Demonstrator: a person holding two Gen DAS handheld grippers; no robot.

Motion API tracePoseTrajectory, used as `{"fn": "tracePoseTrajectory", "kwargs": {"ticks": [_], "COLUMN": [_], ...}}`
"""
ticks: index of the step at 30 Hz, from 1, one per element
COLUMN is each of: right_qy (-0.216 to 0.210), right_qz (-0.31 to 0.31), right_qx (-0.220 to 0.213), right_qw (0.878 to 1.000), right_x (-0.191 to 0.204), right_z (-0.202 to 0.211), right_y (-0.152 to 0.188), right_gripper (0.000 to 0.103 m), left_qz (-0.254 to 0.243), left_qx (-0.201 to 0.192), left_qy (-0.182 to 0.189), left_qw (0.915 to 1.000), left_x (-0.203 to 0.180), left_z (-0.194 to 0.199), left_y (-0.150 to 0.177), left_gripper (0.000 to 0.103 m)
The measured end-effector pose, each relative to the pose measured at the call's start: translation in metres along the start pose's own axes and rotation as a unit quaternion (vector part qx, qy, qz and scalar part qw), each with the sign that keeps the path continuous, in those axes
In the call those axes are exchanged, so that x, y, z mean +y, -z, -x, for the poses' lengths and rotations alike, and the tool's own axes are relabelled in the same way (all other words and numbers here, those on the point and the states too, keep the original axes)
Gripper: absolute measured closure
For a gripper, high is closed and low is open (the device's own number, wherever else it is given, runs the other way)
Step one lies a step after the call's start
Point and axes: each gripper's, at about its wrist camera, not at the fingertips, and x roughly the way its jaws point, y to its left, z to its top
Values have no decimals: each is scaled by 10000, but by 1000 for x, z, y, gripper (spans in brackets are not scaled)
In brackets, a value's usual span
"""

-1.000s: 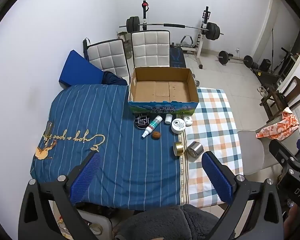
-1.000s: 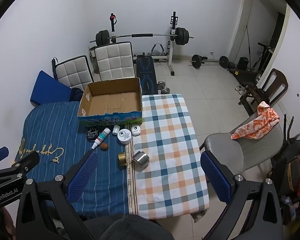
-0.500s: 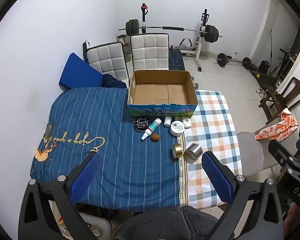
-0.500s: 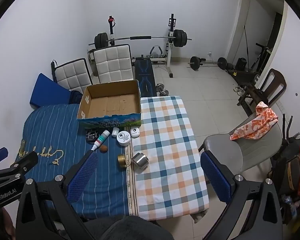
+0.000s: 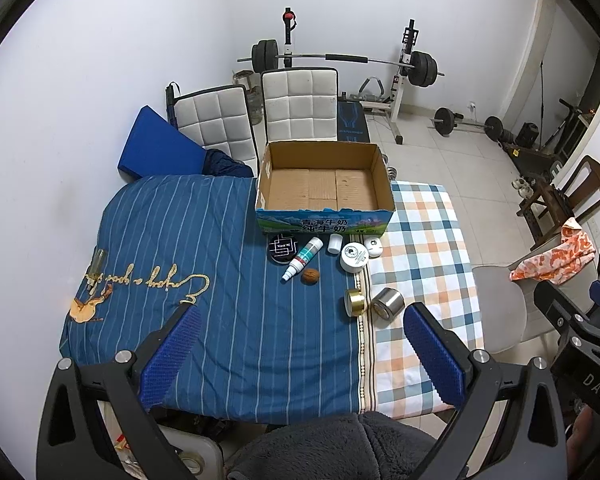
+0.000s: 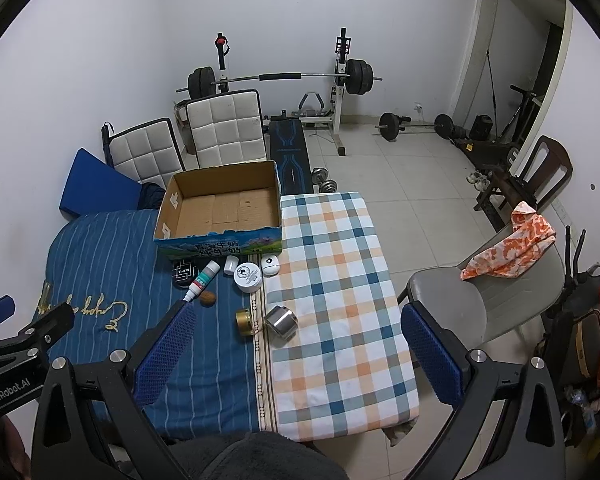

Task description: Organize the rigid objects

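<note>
An empty cardboard box [image 5: 324, 184] [image 6: 224, 208] stands at the far side of the table. In front of it lie a black round tin [image 5: 283, 247], a white tube bottle [image 5: 303, 259], a walnut [image 5: 311, 276], a small white cap [image 5: 335, 243], a white jar [image 5: 354, 257], a white round case [image 5: 373, 246], a gold tape roll [image 5: 356, 302] and a silver tape roll [image 5: 388, 304]. My left gripper [image 5: 300, 354] and right gripper [image 6: 296, 350] are open, empty, high above the near table edge.
The table has a blue striped cloth [image 5: 180, 264] on the left and a checked cloth [image 6: 336, 288] on the right. Two white chairs [image 5: 260, 120] stand behind it. A grey chair [image 6: 480, 296] with an orange cloth is at the right. Gym gear lines the back wall.
Both grippers have drifted slightly back and up; the table and objects sit a little lower and smaller in view. Nothing on the table has moved.
</note>
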Motion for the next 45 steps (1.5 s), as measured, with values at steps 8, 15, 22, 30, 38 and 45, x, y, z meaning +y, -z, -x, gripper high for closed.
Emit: {"fn": "tracePoseTrajectory", "kwargs": {"ticks": [8,15,22,30,38,45], "right_qy": [-14,1,-13,-20,-12,7], "right_qz": [10,-1,2,2,6,-15], "right_qx": [9,8,8,-10,-27,-86], "right_qw": [10000,10000,10000,10000,10000,10000], "right_x": [0,1,1,2,5,7], "right_z": [-3,-2,-2,-1,0,4], "right_y": [2,2,2,2,1,-3], "right_gripper": [0,0,0,0,0,0], "left_qz": [44,58,60,61,72,68], "left_qx": [-5,-20,-27,-63,-135,-141], "left_qy": [35,29,40,44,49,45], "left_qw": [10000,10000,10000,10000,9999,9999], "left_x": [4,4,4,5,6,6], "left_z": [1,1,2,4,5,5], "left_y": [-2,0,-2,-5,-5,-4], "left_gripper": [0,0,0,0,0,0]}}
